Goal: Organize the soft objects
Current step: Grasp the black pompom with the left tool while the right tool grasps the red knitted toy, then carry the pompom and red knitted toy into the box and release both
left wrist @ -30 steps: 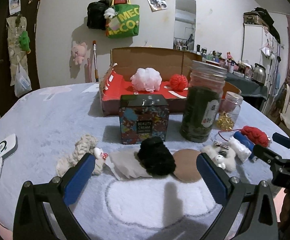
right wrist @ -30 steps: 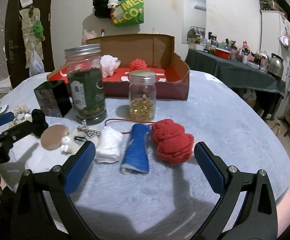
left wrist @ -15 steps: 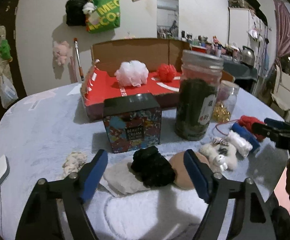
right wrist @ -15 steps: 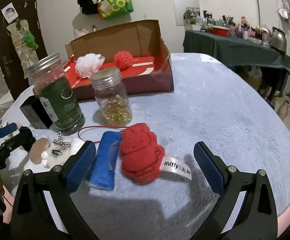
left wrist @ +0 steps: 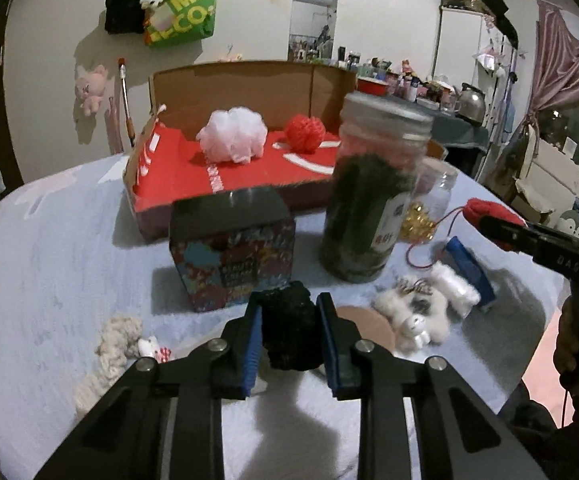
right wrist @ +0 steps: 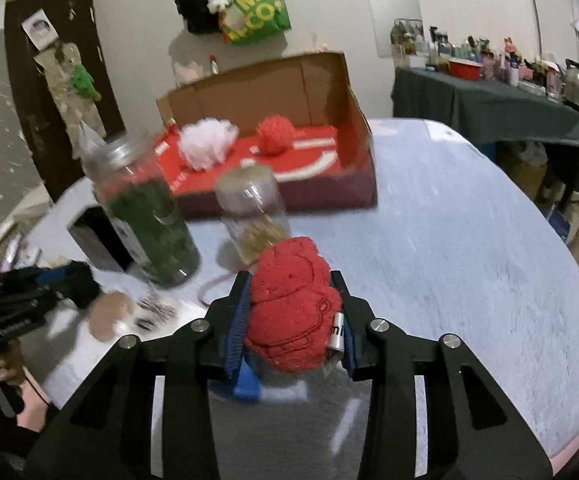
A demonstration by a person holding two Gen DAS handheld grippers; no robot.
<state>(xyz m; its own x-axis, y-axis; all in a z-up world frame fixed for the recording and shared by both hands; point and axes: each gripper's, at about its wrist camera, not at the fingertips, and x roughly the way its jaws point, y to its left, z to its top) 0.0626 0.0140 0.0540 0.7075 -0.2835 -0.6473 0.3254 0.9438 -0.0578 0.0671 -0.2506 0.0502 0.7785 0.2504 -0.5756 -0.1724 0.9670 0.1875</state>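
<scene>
Jaws of the left gripper (left wrist: 288,334) are closing on a black puff (left wrist: 289,330) at bottom centre of the left wrist view, the blue pads pressing its sides. Just behind it stands a patterned tin (left wrist: 231,248), with a tall jar (left wrist: 371,196) of green stuff to its right and a small jar (left wrist: 429,208) behind that. At the lower right of that jar lie a white plush (left wrist: 417,312), a white roll (left wrist: 455,286) and a blue roll (left wrist: 469,266); a tan disc (left wrist: 363,322) touches the plush's left side. A cream plush (left wrist: 115,340) lies at lower left. Farther back, a cardboard box (left wrist: 249,84) with a red floor holds a white pouf (left wrist: 233,136) and a red ball (left wrist: 304,133). In the right wrist view the right gripper (right wrist: 291,320) is closing on a red towel (right wrist: 291,304) at lower centre, pads against both sides, a white tag at its right edge. All of it sits on a pale fleece table (right wrist: 469,240).
</scene>
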